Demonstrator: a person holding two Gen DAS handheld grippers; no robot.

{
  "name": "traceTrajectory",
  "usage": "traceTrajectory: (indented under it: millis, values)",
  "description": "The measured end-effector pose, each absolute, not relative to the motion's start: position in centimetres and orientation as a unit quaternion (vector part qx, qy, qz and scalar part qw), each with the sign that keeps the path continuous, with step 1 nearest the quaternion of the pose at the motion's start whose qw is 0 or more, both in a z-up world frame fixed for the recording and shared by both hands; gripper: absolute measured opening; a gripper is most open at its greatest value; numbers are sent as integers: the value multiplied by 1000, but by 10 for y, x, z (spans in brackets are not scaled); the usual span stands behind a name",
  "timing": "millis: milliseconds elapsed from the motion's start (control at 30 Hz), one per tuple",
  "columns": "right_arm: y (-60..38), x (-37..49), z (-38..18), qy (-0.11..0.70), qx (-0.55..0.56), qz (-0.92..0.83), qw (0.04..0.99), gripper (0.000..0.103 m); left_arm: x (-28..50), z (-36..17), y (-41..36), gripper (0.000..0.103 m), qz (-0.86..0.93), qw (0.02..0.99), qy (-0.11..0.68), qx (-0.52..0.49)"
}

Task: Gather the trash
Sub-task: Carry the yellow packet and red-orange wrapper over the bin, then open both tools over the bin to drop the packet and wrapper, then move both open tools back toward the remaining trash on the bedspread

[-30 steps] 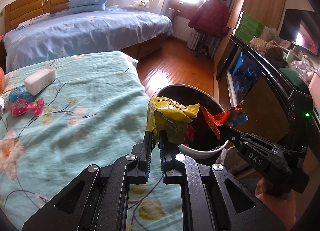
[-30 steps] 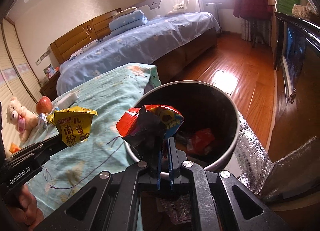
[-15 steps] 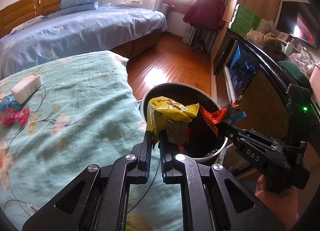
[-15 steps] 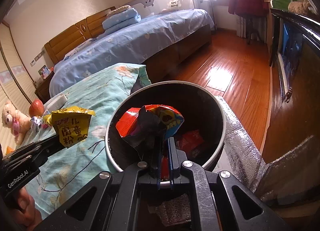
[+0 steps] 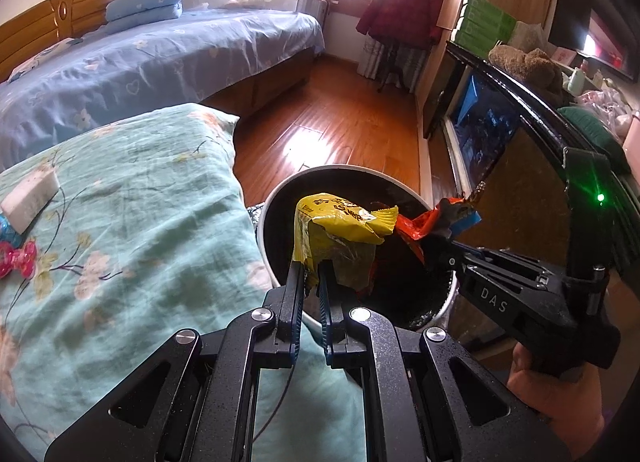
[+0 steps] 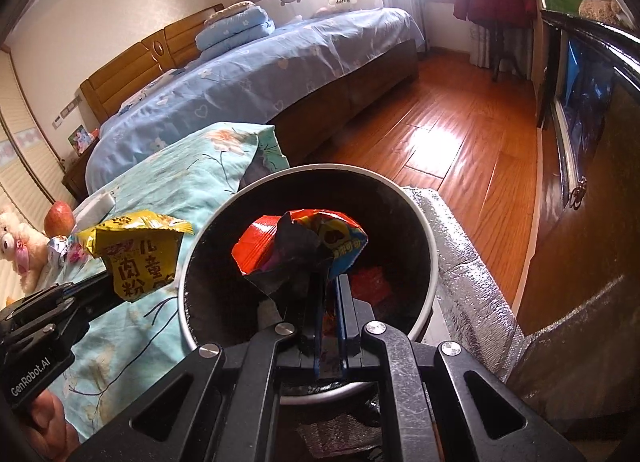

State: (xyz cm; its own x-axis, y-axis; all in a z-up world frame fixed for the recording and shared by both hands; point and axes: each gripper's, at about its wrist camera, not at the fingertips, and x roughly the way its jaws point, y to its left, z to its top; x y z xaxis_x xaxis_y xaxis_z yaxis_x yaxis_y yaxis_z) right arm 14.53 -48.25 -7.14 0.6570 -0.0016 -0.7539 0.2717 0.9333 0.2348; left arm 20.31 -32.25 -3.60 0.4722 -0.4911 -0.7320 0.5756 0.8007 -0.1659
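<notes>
My left gripper (image 5: 311, 268) is shut on a yellow snack wrapper (image 5: 340, 230), which hangs over the near rim of the round bin (image 5: 280, 198). The same yellow wrapper (image 6: 140, 258) shows at the left in the right wrist view, just outside the bin (image 6: 400, 190). My right gripper (image 6: 328, 282) is shut on a red and blue snack wrapper (image 6: 304, 246), held above the bin's dark opening. In the left wrist view that red wrapper (image 5: 436, 222) and the right gripper (image 5: 434, 252) are over the bin's right side. Some red trash (image 6: 370, 282) lies inside the bin.
The bin stands on the wooden floor (image 5: 340, 130) beside a bed with a teal flowered cover (image 5: 120, 230). On the bed lie a white block (image 5: 28, 198), a pink toy (image 5: 18, 266), an apple (image 6: 58, 218) and a plush toy (image 6: 18, 246). A dark cabinet (image 5: 520, 166) is at right.
Both grippers have moved toward the bin with their wrappers, so the bin is larger and more centred. Both wrappers now hang over the opening, and the bed items have slid to the left.
</notes>
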Motion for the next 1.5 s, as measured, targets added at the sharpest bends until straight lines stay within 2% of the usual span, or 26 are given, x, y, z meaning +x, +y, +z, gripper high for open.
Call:
traceTrajectory:
  millis: [300,367,400,433,500,733,767,833,1033,1167,1233,1500]
  values:
    - [-491,158,-74,419,163,-79,890,10,212,-43,-337,8,-314,849,420,61]
    - [-491,160,-75,422,162,-80,888,11,214,-43,-336,12,-310,849,424,60]
    - [-492,161,-76,425,161,-83,887,15,215,-43,-335,15,-310,849,425,57]
    - [-494,162,-77,428,162,-86,885,29,215,-42,-333,22,-308,849,425,54]
    - [-496,162,-77,430,170,-85,883,44,214,-42,-329,28,-304,851,424,52]
    - [-494,150,-68,412,185,-88,888,47,203,-40,-302,29,-296,855,424,33]
    - [-493,148,-66,409,186,-87,889,49,201,-40,-298,29,-293,856,425,29]
    - [-487,145,-63,403,190,-82,892,63,197,-41,-283,34,-285,859,424,21]
    - [-458,141,-55,390,193,-52,899,78,192,-43,-240,37,-254,870,423,-4]
    - [-433,141,-49,383,191,-27,904,83,190,-44,-208,46,-225,879,421,-20]
    - [-420,142,-48,381,187,-14,905,86,191,-44,-192,47,-210,882,420,-29]
    - [-365,154,-52,393,168,36,903,87,194,-49,-131,56,-158,892,419,-59]
